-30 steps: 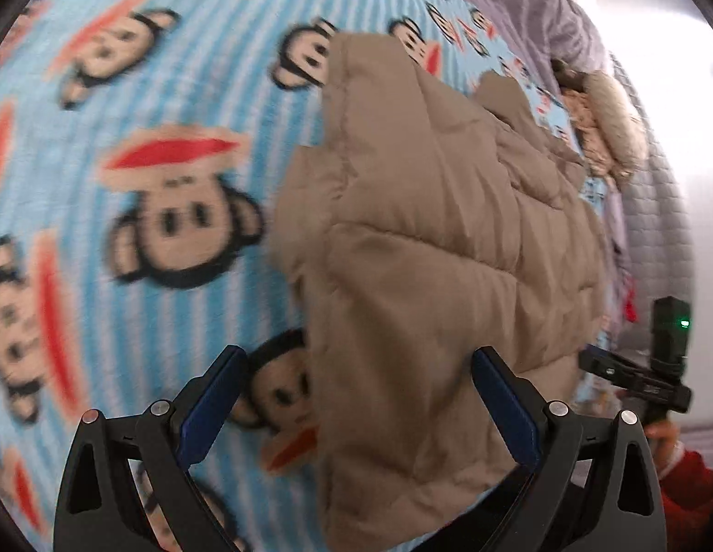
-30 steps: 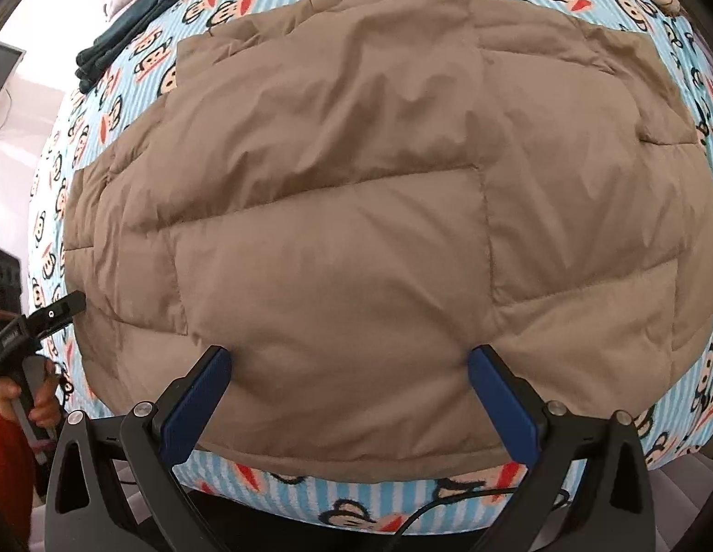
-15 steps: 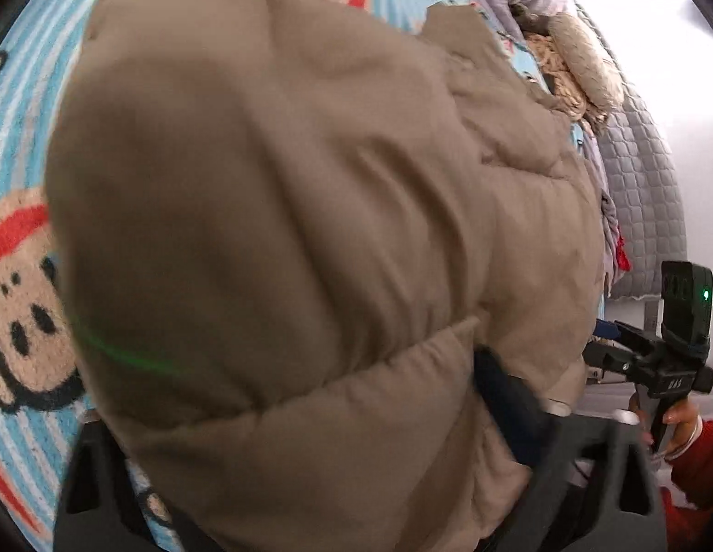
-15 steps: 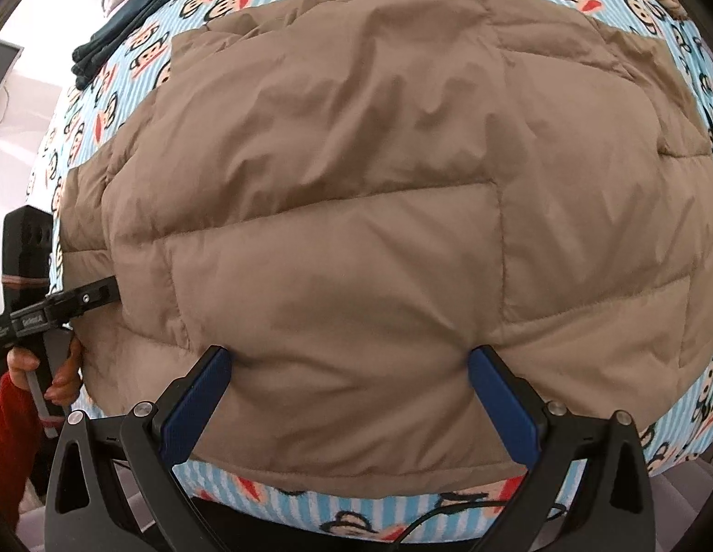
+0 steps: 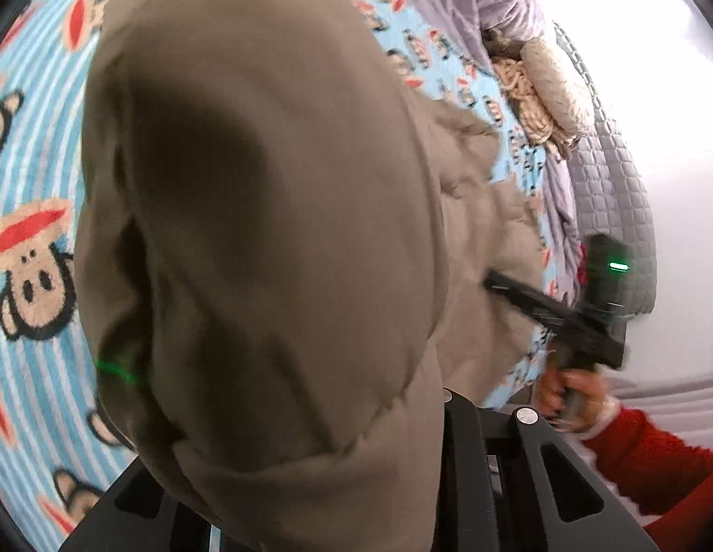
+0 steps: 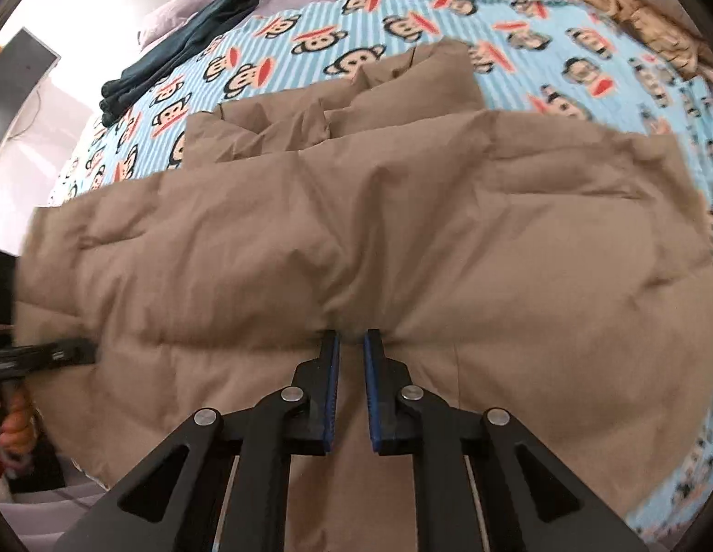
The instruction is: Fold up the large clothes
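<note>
A large tan quilted down jacket lies on a bed with a blue striped monkey-print blanket. My right gripper is shut on the jacket's near hem, the fabric bunched between its blue pads. In the left wrist view the jacket drapes over my left gripper and hides its fingers; only the black frame shows. The right gripper shows there at the jacket's edge. The left gripper shows at the jacket's left edge in the right wrist view.
A dark folded garment lies at the bed's far left. A beige knitted item and grey-purple quilted bedding sit at the far right. The person's red sleeve is at the bed's near edge.
My right gripper has shut on the jacket's near hem. The left gripper went under the jacket's edge, and the fabric now covers its fingers.
</note>
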Action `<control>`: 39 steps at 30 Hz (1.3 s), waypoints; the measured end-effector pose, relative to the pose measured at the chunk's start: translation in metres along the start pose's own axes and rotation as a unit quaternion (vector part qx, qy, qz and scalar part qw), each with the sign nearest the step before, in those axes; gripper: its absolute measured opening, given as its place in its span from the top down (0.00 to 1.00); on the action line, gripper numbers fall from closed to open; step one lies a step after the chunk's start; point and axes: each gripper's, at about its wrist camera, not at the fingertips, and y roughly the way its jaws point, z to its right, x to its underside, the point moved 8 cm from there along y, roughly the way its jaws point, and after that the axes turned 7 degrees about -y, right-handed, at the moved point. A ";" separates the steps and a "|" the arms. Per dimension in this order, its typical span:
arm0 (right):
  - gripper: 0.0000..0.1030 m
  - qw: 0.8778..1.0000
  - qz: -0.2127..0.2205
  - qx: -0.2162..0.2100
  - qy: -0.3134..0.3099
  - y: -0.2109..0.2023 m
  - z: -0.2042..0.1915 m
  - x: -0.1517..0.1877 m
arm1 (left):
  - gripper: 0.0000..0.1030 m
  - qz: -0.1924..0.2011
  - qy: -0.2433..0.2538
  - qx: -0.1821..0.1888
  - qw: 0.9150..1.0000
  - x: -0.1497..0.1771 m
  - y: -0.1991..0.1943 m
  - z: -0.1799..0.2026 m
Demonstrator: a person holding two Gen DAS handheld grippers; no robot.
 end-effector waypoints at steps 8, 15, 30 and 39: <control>0.93 0.992 -0.005 -0.105 0.070 0.032 0.025 0.000 | 0.74 0.013 0.065 -0.049 0.997 0.004 0.002 0.139; 0.97 0.978 -0.015 -0.180 0.102 0.039 0.035 0.004 | 0.74 -0.012 0.118 -0.113 0.986 0.017 0.054 0.237; 0.61 0.966 0.052 -0.135 0.213 -0.094 0.198 0.078 | 0.37 -0.100 0.153 -0.064 0.981 0.015 0.180 0.305; 0.26 0.964 0.077 -0.088 0.241 -0.141 0.229 0.144 | 0.23 -0.106 0.150 -0.067 0.981 -0.010 0.256 0.307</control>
